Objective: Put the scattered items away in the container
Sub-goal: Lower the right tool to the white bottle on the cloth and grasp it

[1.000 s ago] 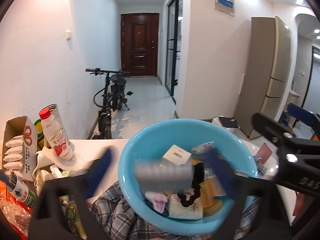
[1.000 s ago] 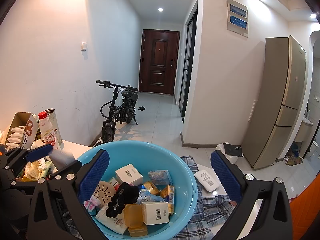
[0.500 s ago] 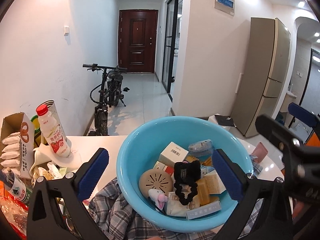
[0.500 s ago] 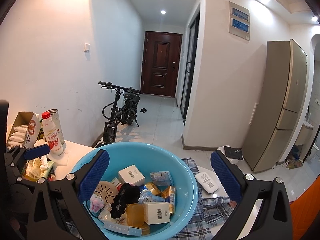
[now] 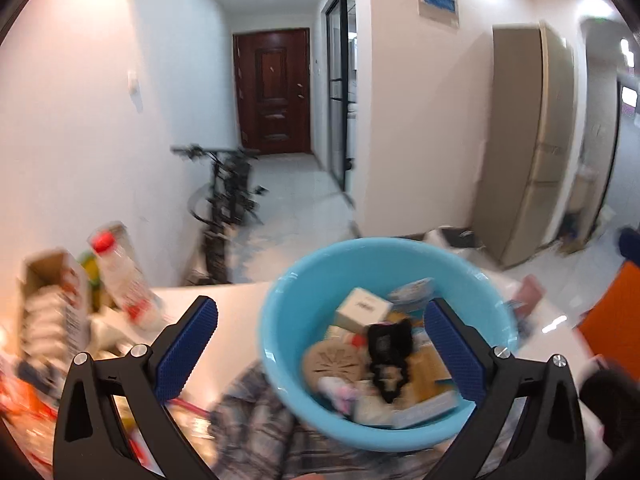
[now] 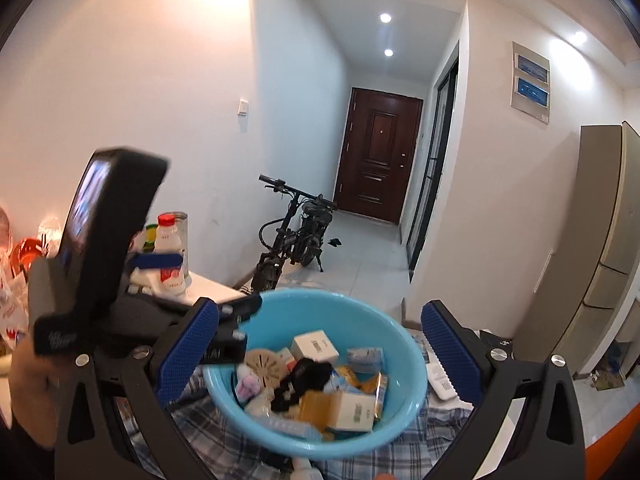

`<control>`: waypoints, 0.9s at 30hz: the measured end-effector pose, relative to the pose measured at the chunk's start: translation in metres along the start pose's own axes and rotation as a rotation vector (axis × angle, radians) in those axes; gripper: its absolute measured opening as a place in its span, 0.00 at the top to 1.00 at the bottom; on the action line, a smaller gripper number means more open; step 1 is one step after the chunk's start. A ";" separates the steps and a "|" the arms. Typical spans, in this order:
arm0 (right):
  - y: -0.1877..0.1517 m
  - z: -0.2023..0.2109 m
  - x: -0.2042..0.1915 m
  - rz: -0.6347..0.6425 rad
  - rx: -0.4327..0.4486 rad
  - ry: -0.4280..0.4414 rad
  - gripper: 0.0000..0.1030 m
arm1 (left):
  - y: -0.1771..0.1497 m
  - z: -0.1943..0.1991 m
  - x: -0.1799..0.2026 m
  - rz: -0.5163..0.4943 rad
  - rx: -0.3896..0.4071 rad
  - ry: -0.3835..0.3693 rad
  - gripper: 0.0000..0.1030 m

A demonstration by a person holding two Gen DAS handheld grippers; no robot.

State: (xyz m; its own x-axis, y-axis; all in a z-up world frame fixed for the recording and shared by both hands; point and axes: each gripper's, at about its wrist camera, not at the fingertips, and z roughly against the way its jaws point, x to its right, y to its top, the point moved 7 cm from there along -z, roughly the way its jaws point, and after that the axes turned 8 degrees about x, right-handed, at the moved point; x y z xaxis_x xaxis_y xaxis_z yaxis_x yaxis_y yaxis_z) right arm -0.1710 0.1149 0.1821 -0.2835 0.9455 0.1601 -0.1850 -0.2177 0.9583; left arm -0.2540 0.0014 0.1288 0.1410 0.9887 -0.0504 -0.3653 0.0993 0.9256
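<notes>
Left claw (image 5: 320,344) is spread wide with nothing in it, hanging above the blue basin (image 5: 280,320), and the right claw (image 6: 320,346) is spread and empty too, looking down at that same basin (image 6: 412,364).

The basin sits on a plaid cloth (image 6: 440,428) on the white bench (image 5: 224,300) and already holds the small stuff: a white barcode box (image 6: 314,344), a black hair scrunchie (image 6: 304,376), a round tan vented disc (image 6: 262,362) and some yellow packets (image 6: 316,402).

A white remote (image 6: 440,380) lies on the cloth just beside the basin's right rim, toward the bench's right edge. My guess is it's next. It looks light, rigid and a bit slick, so I'd pinch it across its narrow width near the middle.
</notes>
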 end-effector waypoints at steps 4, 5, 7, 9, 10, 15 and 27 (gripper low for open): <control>-0.034 0.014 0.009 0.024 -0.088 0.005 0.00 | 0.002 0.002 0.006 0.044 0.002 -0.073 0.00; -0.044 0.017 0.010 0.037 -0.105 -0.006 0.00 | 0.001 0.001 0.007 0.050 -0.008 -0.089 0.00; -0.071 0.020 0.009 0.062 -0.154 -0.012 0.00 | 0.001 -0.002 0.004 0.055 -0.015 -0.074 0.00; -0.102 0.016 0.007 0.072 -0.220 -0.001 0.00 | 0.001 -0.002 0.001 0.061 -0.014 -0.056 0.00; -0.120 0.010 0.005 0.069 -0.262 0.007 0.00 | 0.001 -0.003 -0.001 0.067 -0.016 -0.056 0.00; -0.199 -0.023 -0.004 0.026 -0.427 0.053 0.01 | 0.000 0.000 0.001 0.076 -0.021 -0.077 0.00; -0.254 -0.064 -0.007 -0.036 -0.517 0.099 0.29 | -0.005 -0.007 0.000 0.068 -0.048 -0.064 0.00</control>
State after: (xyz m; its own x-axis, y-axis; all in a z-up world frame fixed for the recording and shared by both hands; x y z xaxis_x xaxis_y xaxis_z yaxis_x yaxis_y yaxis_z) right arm -0.1827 0.1484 -0.0781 -0.3517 0.9325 0.0819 -0.6291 -0.3002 0.7170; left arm -0.2588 0.0020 0.1217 0.1720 0.9844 0.0373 -0.4191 0.0388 0.9071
